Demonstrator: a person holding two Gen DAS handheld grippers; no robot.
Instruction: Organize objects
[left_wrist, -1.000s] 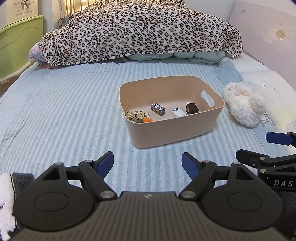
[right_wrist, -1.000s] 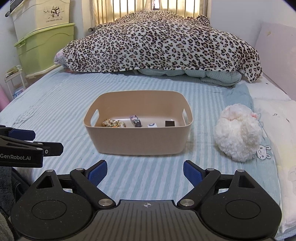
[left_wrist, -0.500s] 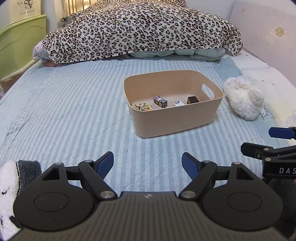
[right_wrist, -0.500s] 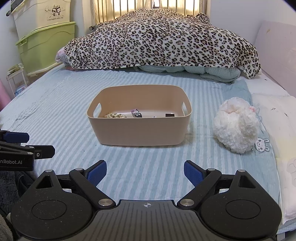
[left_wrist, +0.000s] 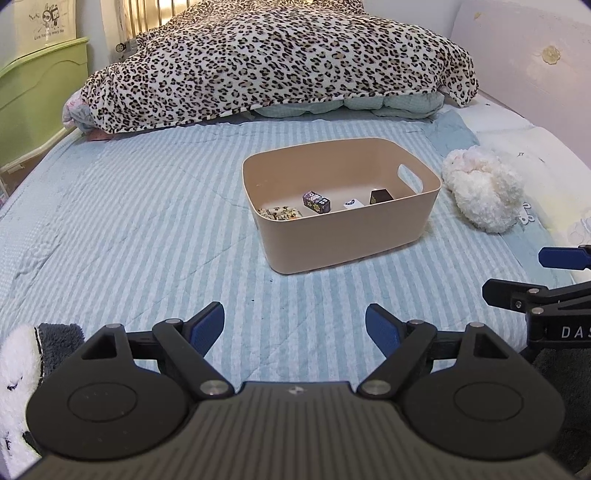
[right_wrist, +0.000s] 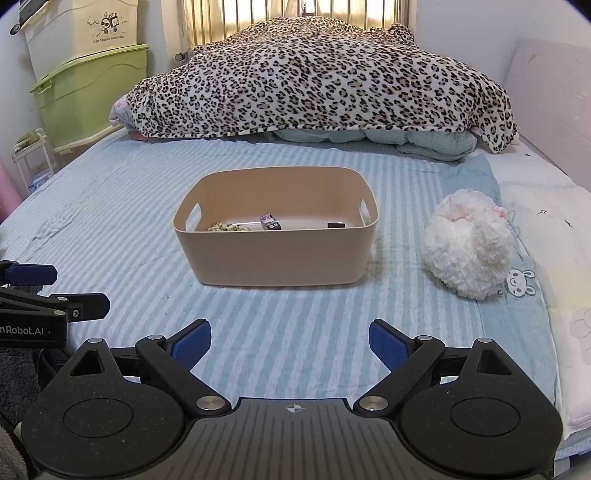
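Bin (left_wrist: 343, 240) sits on the striped sheet (left_wrist: 140, 221) well ahead of both grippers, neither touching it. Left gripper (left_wrist: 294, 325) has its jaws spread wide with nothing between them, only bare sheet below; right gripper (right_wrist: 290, 338) is the same, jaws apart and holding nothing. Each shows at the edge of the other's view, so the two hang side by side above the near end of the bed. In the bin lie four small things along the near wall: a speckled lump (left_wrist: 279, 213) at the left, a purple box (left_wrist: 316, 201) beside it, a white piece (left_wrist: 352, 203) and a dark box (left_wrist: 380, 195) toward the right handle slot. From the right wrist view the near wall hides most of them. A white fluffy toy (right_wrist: 467, 245) lies on the sheet to the right of the bin, apart from it. Beyond the bin a leopard blanket (right_wrist: 317, 77) is heaped across the far end of the bed. Green storage boxes (right_wrist: 92, 88) stand against the wall at far left. A black-and-white plush (left_wrist: 20, 369) shows at the lower left corner of the left wrist view.
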